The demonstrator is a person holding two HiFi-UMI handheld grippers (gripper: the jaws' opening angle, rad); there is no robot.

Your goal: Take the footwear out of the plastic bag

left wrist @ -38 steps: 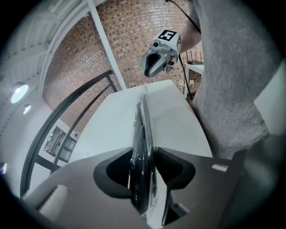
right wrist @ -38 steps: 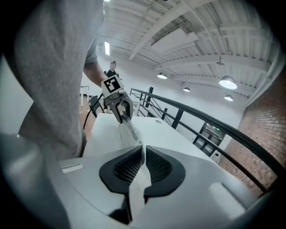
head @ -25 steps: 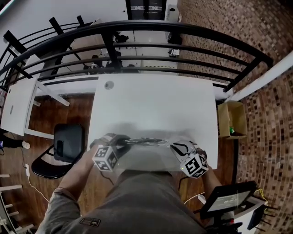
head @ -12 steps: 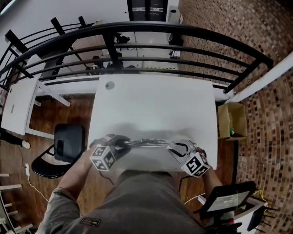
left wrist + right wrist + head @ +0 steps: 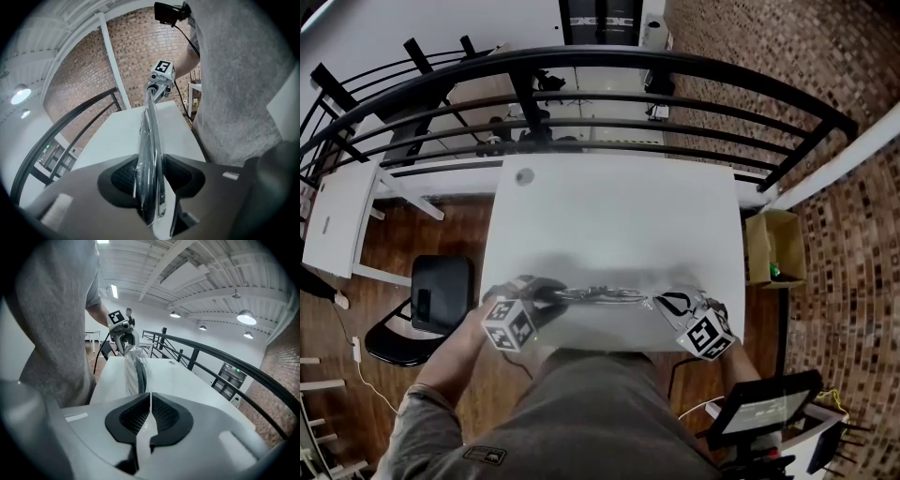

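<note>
Clear film has changed place very little. The plastic bag (image 5: 600,295) stretches between the two claws over the near edge of the white tabletop (image 5: 609,206), just as it did a second ago. The dark footwear (image 5: 146,161) is inside it, seen edge-on.

On the left, the left claw (image 5: 150,178) has hardly shifted; in the head view its marker cube sits only a touch further left than before. Its jaws stand part-way apart and are clenched on the bag's end, with crinkled plastic and the dark footwear pressed between the ribbed pads.

On the right the difference is plainer. The right claw (image 5: 150,411) has just been closing, and its jaws now meet almost edge to edge, pinching only a thin sheet of the bag's clear film. Its cube has slid slightly rightward, toward the tabletop's near corner.

The left forearm comes in from the lower left, with its claw tilted downward and turned inward along the bag. The right hand mirrors it from the lower right, also tilted down and facing inward. Each gripper view looks straight along the bag to the other claw at its far end, with the person's grey shirt (image 5: 581,412) close beside — whether the bag rests on the tabletop cannot be told.
</note>
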